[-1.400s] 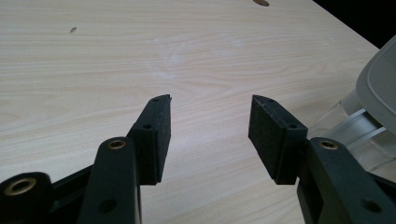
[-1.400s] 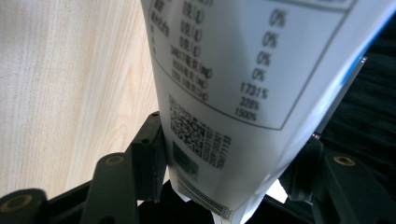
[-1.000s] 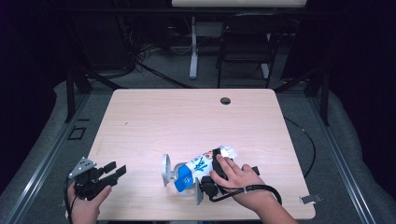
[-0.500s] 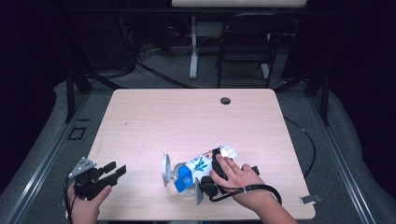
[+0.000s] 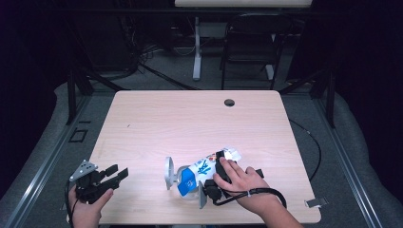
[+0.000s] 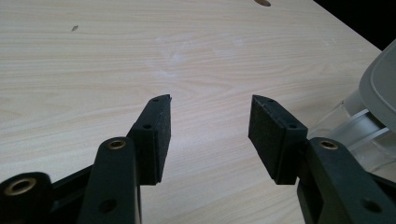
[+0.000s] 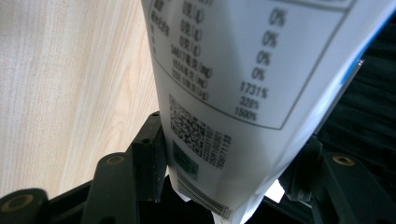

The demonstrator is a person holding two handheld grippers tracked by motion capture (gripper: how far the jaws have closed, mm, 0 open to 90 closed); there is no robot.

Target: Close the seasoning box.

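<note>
The right gripper (image 5: 215, 173), held in the person's right hand (image 5: 240, 183) near the front edge of the pale wooden table (image 5: 190, 118), is clamped around a white and blue printed pouch (image 5: 202, 168), soft-sided and lying across the table. In the right gripper view the pouch (image 7: 233, 93) stands squarely between the two black jaws, its white back panel with a nutrition table, a QR code and a barcode facing the camera; the left pad presses against its side, and the right jaw sits tight at its other side, though that contact is partly hidden by the pouch itself. Ahead of this gripper's jaws, toward the person's left, the blue end of the pouch meets a clear plastic container (image 5: 183, 178) lying on its side, with a round grey lid (image 5: 168, 173) standing on edge at its far end. The left gripper (image 5: 116, 173), held in the left hand (image 5: 85, 202) at the table's front left corner, is released: in the left gripper view its jaws stand wide apart with bare wood between the pads (image 6: 156, 135). To the right of those open jaws, just beside the right one, the clear container (image 6: 355, 135) and its grey lid (image 6: 380, 79) lie near. Well beyond both grippers, near the table's far edge, is a small dark round hole (image 5: 229, 102).
</note>
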